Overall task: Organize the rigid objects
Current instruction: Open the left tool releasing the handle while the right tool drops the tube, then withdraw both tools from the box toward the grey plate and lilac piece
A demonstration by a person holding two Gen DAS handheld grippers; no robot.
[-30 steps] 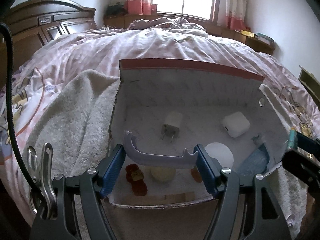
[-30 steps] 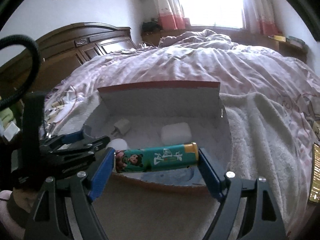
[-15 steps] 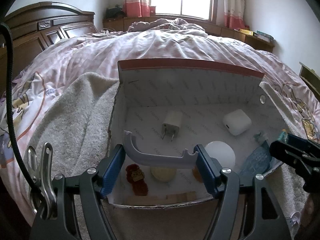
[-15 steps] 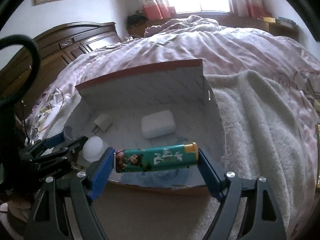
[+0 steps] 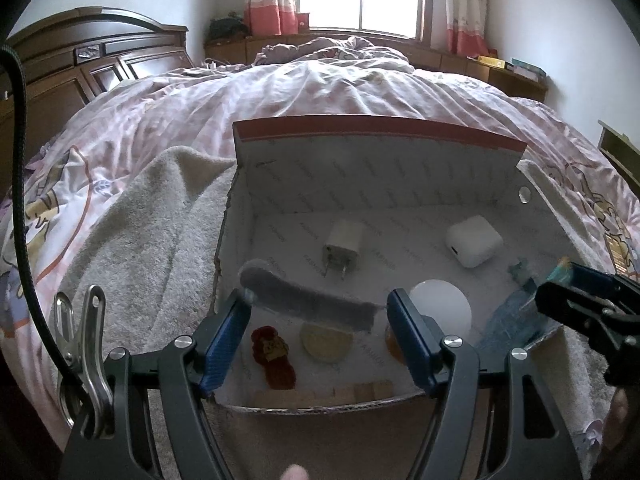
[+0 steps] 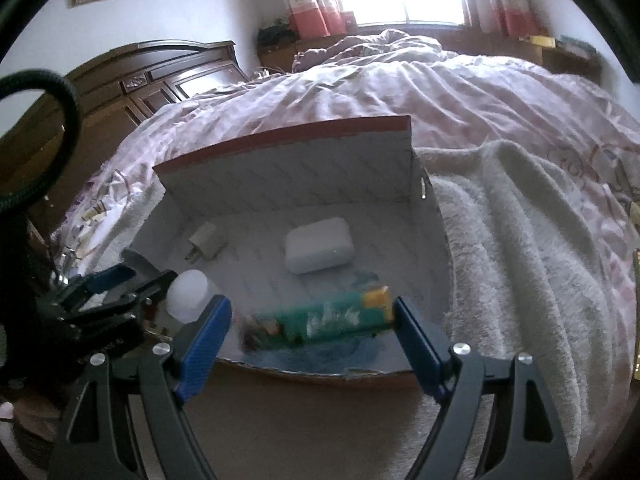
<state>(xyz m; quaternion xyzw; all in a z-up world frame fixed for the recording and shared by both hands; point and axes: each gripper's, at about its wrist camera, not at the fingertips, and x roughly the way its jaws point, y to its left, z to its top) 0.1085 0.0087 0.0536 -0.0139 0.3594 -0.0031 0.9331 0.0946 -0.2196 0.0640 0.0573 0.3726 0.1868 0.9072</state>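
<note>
An open white cardboard box with a red-edged back flap lies on the bed; it also shows in the right wrist view. My left gripper is open over its near left part; a grey curved plastic piece, blurred, is loose between the fingers and falling. My right gripper is open over the near right part; a green cartoon-printed tube, blurred, is dropping from it.
In the box lie a white plug charger, a white earbud case, a white round lid, a red seal, a cream disc and wooden blocks. A cream towel lies under the box.
Both grippers have opened. The grey curved piece and the green tube have slipped free of the pads and tilt down into the box.
</note>
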